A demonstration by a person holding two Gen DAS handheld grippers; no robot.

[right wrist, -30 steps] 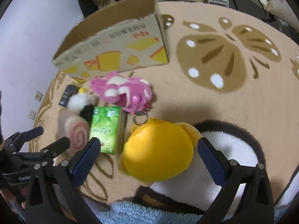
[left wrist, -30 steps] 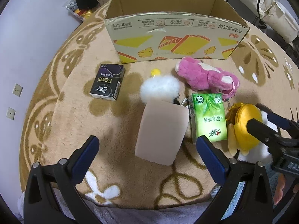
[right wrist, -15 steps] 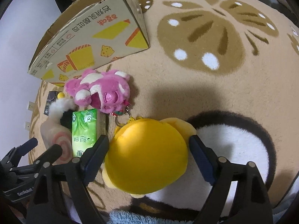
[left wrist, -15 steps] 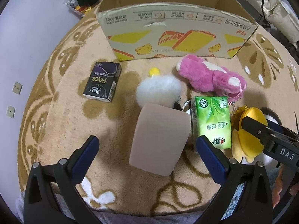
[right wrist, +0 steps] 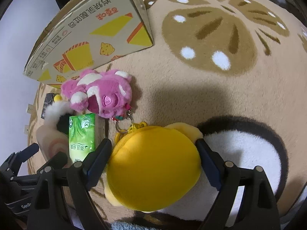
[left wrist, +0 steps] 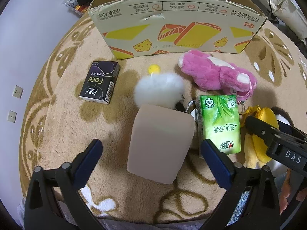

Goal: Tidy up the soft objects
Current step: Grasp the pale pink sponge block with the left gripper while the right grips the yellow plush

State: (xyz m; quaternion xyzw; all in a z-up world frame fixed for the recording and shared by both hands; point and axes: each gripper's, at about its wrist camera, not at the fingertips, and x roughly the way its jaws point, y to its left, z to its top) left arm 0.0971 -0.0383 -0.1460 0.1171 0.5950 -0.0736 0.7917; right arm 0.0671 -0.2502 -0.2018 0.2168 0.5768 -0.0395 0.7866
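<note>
A beige roll-shaped plush (left wrist: 161, 143) lies on the carpet between the fingers of my left gripper (left wrist: 151, 145). Its jaws are closing, and the pads stand clear of the plush on both sides. Behind the roll sit a white fluffy plush (left wrist: 159, 90) and a pink plush (left wrist: 216, 76). My right gripper (right wrist: 153, 143) is shut on a round yellow plush pouch (right wrist: 153, 168), one pad pressing each side. The pouch still rests on the carpet. Its key ring lies near the pink plush (right wrist: 99, 94).
An open cardboard box (left wrist: 172, 28) stands behind the toys. A green tissue pack (left wrist: 220, 122) lies between the roll and the yellow pouch, and a black tissue pack (left wrist: 99, 81) lies at the left. A wall with sockets runs along the far left.
The right jaws have closed in onto the yellow pouch. Both grippers have sunk a little toward the carpet. The left fingers have narrowed slightly around the roll.
</note>
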